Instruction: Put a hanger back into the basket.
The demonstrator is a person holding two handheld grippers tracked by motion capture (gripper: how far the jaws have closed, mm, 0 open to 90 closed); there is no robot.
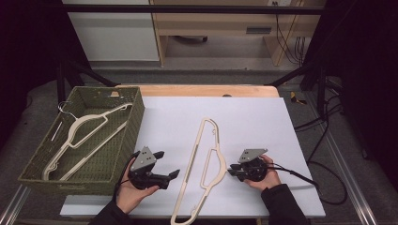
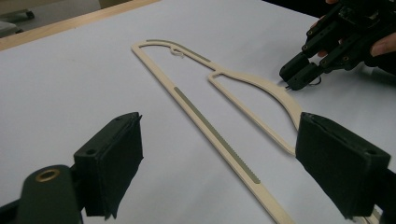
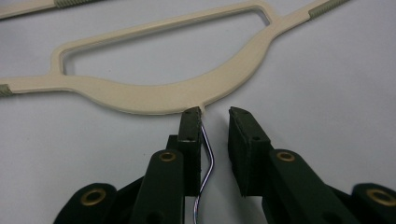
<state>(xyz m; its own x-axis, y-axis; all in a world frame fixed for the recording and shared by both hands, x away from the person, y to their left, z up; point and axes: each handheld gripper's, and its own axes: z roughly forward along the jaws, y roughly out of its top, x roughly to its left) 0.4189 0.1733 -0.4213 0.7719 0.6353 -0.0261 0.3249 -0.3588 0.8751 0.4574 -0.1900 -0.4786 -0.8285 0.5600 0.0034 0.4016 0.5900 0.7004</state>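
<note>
Two claws | right claw point(image 3: 215, 114) narrowing round hanger point(image 1: 206, 154) wire hook point(image 3: 207, 154), not yet pinching | left claw point(image 2: 233, 158) wide open, empty | centre hook between pads before squeezing.

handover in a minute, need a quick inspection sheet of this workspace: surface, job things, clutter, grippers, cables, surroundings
surface: white board on a wooden table.
job's things: cream hanger flat on the board, wire hook between the right jaws.
clutter: green basket holding another hanger.
grippers: left gripper open, off the hanger; right gripper not clamped, one pad beside the hook.
cables: black cable trailing from the right gripper.
surroundings: dark frame, wooden furniture behind.
</note>
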